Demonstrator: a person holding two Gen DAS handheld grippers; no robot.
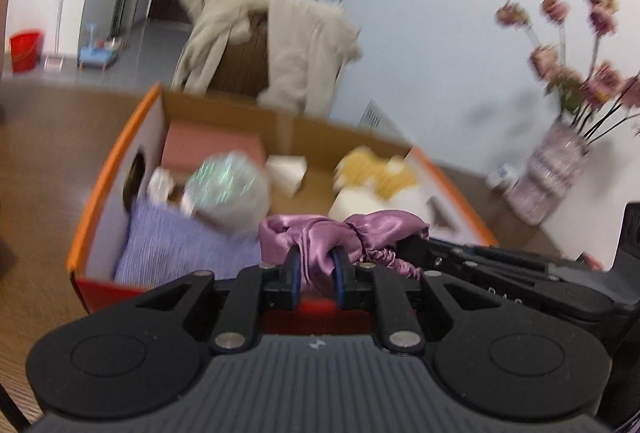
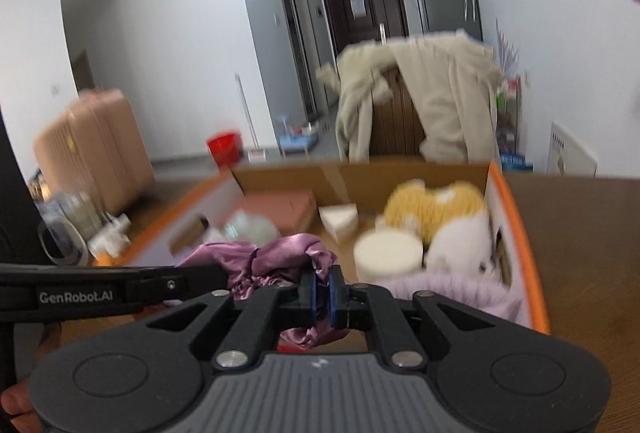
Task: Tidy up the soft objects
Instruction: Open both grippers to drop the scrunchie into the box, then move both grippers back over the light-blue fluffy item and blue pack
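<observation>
Both grippers hold one pink satin cloth with a ruffled elastic edge over the near edge of an orange-rimmed cardboard box. My left gripper is shut on the cloth's middle. My right gripper is shut on another part of the cloth; its arm crosses the left wrist view on the right. Inside the box lie a lilac knit, a shiny clear bag, a pink flat box, white foam pieces and a yellow-white plush toy.
The box sits on a wooden table. A vase of dried pink flowers stands at the table's right. A chair draped with a beige coat is behind the box. A pink suitcase and red bucket are on the floor.
</observation>
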